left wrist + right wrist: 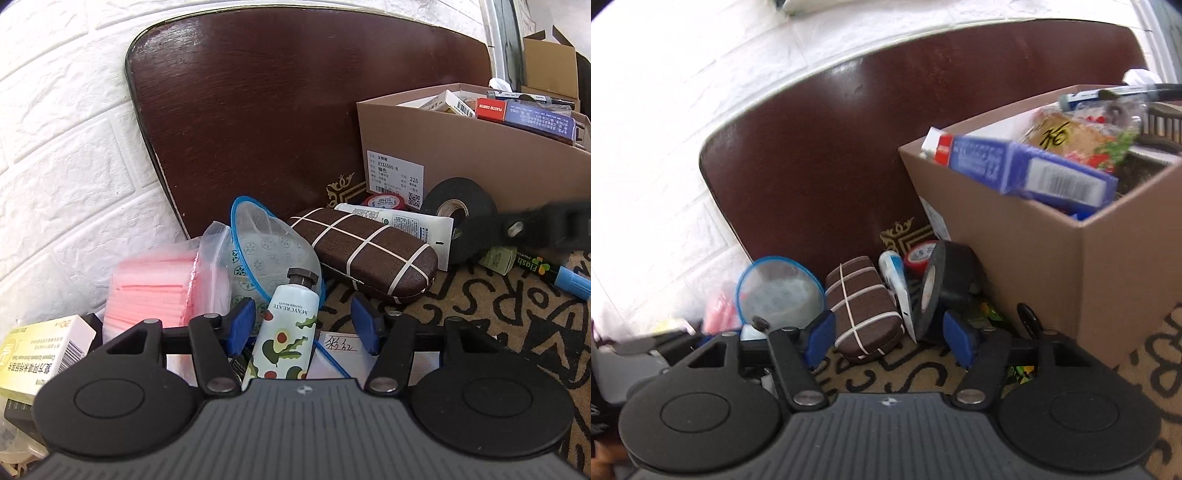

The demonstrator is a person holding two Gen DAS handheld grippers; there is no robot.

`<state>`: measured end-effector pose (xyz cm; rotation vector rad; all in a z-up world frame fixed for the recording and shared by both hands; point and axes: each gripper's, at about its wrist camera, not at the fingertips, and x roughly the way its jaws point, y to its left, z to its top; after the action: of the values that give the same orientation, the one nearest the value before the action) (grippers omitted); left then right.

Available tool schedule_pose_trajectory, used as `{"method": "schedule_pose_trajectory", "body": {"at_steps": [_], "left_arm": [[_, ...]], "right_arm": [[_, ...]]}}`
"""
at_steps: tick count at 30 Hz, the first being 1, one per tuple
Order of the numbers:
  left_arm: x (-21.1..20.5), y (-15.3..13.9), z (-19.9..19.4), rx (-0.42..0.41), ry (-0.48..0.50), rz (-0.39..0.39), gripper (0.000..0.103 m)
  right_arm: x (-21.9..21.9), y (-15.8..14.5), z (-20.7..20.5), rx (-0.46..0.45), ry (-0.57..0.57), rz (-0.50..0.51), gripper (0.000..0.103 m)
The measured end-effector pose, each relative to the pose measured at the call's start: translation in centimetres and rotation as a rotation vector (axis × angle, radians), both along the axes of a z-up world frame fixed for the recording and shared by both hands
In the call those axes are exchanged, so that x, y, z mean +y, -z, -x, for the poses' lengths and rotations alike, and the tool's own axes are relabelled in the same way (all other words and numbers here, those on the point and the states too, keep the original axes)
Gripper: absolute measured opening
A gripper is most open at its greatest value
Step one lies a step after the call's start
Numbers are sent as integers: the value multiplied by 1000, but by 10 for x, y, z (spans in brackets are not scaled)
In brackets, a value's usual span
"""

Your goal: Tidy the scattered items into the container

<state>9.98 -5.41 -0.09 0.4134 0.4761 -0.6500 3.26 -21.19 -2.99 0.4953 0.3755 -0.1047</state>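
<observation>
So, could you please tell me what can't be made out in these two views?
- Left wrist view: lower end of the hand cream tube, hidden behind the left gripper.
- Left wrist view: red tape roll, mostly hidden behind the white tube.
- Right wrist view: cardboard box contents, motion-blurred.

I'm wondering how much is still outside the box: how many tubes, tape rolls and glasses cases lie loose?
Tubes: 2 (hand cream, white tube)
Tape rolls: 2 (black tape, red tape)
Glasses cases: 1 (case)
Total: 5
</observation>
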Motion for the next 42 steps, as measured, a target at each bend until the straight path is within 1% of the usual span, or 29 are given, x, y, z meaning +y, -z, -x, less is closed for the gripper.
{"method": "schedule_pose_trajectory", "body": {"at_steps": [5,6,7,8,10,12,14,17,20,21,22,23,27,29,31,32,33,34,36,38,41,42], "left_arm": [[0,0,-1,5,10,2,58],[0,0,0,3,11,0,58],[-1,0,0,2,13,-3,58],[-1,0,0,1,15,-5,58],[-2,0,1,-3,17,-8,58],[0,0,2,0,17,-3,58],[0,-1,0,13,19,1,58],[-1,-1,-1,19,25,0,58],[-2,-1,-2,21,31,-7,58],[-1,0,-2,22,32,-5,58],[-1,0,-2,22,34,-3,58],[0,0,-2,24,36,0,58],[0,1,-4,29,37,5,59],[2,1,-5,35,37,12,60],[1,1,-7,42,38,14,60],[0,1,-7,40,39,7,60],[-1,2,-8,41,38,0,57],[-3,2,-9,43,36,-7,46],[-7,2,-9,10,-8,-48,32],[-6,1,-10,13,-21,-39,31],[2,0,-7,-8,-39,-14,29],[5,-2,-5,-8,-48,7,29]], "right_arm": [[3,-2,3,2,33,4,63],[4,-2,7,-4,76,9,66],[7,-2,10,-10,127,16,76],[8,-2,10,-15,158,21,82],[9,1,4,-1,202,29,84],[14,3,-1,-4,229,37,91],[19,5,-11,8,216,34,91],[25,5,-19,18,269,43,95],[28,6,-23,32,307,55,95],[28,8,-21,32,302,53,94],[29,10,-20,34,293,53,88],[29,13,-20,43,279,46,79],[29,18,-18,41,277,55,75],[22,17,-21,34,272,31,59],[18,16,-27,34,251,16,53],[16,14,-30,29,234,20,48],[15,13,-35,32,216,43,41],[14,12,-37,35,198,56,21],[10,8,-39,36,154,59,19],[11,6,-36,34,121,89,18],[7,6,-26,24,88,93,18],[6,5,-23,19,84,96,18]]}}
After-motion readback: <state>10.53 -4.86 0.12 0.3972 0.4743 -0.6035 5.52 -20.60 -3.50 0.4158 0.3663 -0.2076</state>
